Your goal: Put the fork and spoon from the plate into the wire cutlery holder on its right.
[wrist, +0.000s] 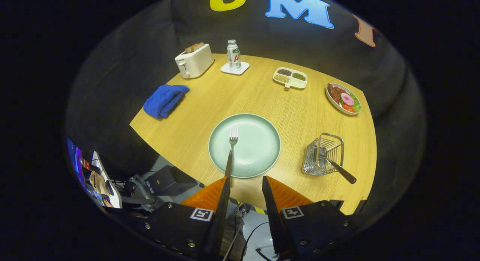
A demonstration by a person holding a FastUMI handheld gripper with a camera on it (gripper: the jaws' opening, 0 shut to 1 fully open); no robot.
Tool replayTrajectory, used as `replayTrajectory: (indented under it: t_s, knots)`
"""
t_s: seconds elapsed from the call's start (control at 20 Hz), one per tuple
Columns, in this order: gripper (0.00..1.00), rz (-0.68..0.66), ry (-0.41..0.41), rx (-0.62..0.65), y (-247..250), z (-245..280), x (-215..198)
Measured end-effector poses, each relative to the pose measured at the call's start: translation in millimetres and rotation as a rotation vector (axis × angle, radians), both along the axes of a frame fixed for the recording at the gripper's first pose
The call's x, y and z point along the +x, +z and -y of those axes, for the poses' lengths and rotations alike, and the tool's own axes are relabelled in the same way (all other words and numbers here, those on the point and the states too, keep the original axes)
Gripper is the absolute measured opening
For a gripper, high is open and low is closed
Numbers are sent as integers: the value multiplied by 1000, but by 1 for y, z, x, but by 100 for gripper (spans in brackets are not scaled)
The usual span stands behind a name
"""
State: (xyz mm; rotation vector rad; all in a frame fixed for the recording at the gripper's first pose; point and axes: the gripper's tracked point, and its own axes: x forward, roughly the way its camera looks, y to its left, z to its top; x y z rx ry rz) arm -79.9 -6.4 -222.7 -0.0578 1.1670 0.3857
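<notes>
**A:** While the gripper [245, 188] hangs back at the near edge of the table [195, 103], its fingers stand apart with nothing between them. Empty tongs, wide open.

**B:** And the score so far?

**A:** Half done, I'd say. The spoon [335, 167] is already in the wire cutlery holder [324, 154], bowl down among the wires, dark handle leaning out toward the near right. The holder sits on the table to the right of the plate [244, 145], apart from it.

**B:** So the fork's what's left.

**A:** Exactly. The fork [230, 150] lies on the left part of the plate, tines pointing far, handle running back over the near rim, its end just ahead of the left finger.

**B:** Anything in the way?

**A:** Not that I can see. Blue cloth [165, 99] and toaster [194, 60] sit far left, a bottle [233, 54] on its coaster at the far edge, a snack tray [290, 78] and a food plate [343, 99] far right, all well clear. My call: grab that handle next, then carry it right to the holder.
</notes>
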Motion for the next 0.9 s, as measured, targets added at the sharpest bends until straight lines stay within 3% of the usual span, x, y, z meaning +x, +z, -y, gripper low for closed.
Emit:
replayTrajectory:
  t_s: [0.75,0.9]
  knots:
    - [52,-43,21,-10,-56,-34,-11]
    - [52,-46,54,-78,-74,-36,-13]
